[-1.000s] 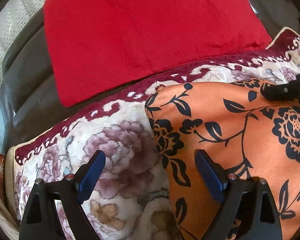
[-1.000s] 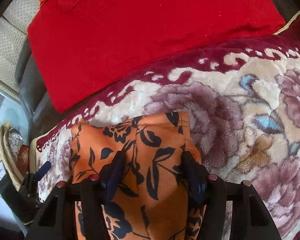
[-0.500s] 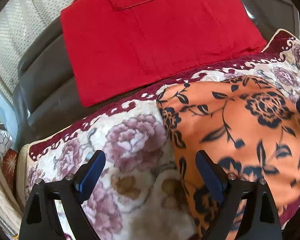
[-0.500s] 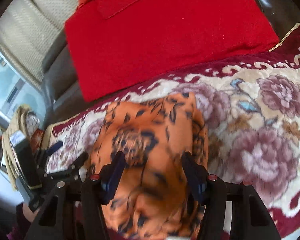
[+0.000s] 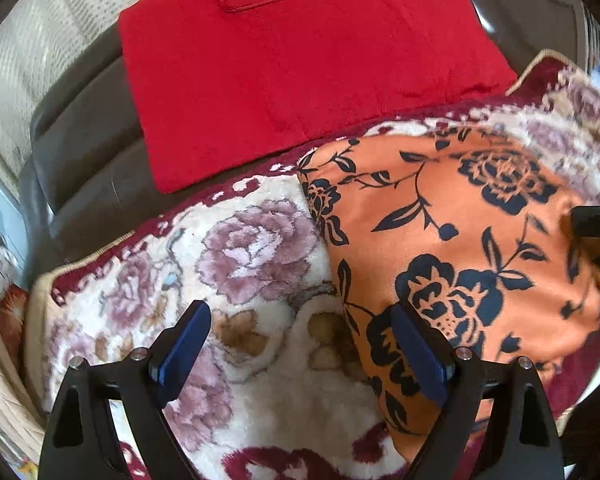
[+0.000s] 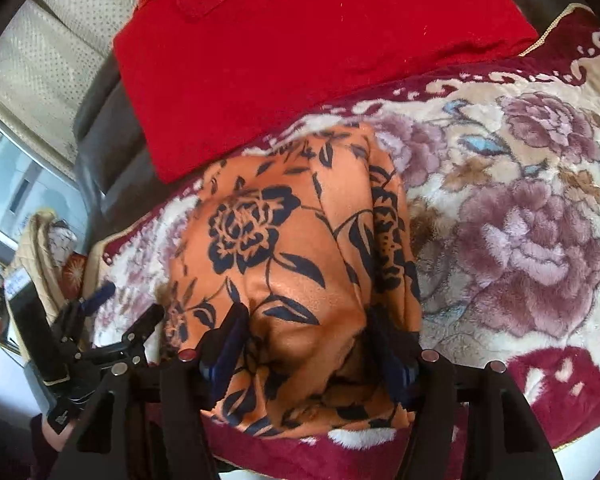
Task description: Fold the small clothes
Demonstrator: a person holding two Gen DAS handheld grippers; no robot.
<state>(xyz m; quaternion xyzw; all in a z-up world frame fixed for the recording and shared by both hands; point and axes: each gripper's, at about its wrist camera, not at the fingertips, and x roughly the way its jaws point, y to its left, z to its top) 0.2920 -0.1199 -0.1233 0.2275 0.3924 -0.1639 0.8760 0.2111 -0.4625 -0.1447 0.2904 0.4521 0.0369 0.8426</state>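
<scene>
An orange garment with a black flower print [image 5: 460, 240] lies folded on a plush floral blanket [image 5: 240, 248]. My left gripper [image 5: 300, 348] is open and empty; its right finger hovers over the garment's left edge, its left finger over the blanket. My right gripper [image 6: 304, 344] has its fingers apart with the orange garment [image 6: 292, 248] bunched between them; the fabric fills the gap. The left gripper also shows in the right wrist view [image 6: 100, 320], left of the garment. The right gripper's tip shows at the right edge of the left wrist view [image 5: 596, 220].
A red cushion cover [image 5: 300, 60] lies on the dark leather sofa back [image 5: 84, 152] behind the blanket. A beige textured curtain [image 6: 52, 40] hangs at the far left. The blanket's dark red border [image 6: 560, 384] runs along the near edge.
Both grippers have drawn back toward the near edge of the blanket. The garment's near part has bunched up between the right gripper's fingers. The left gripper stays open.
</scene>
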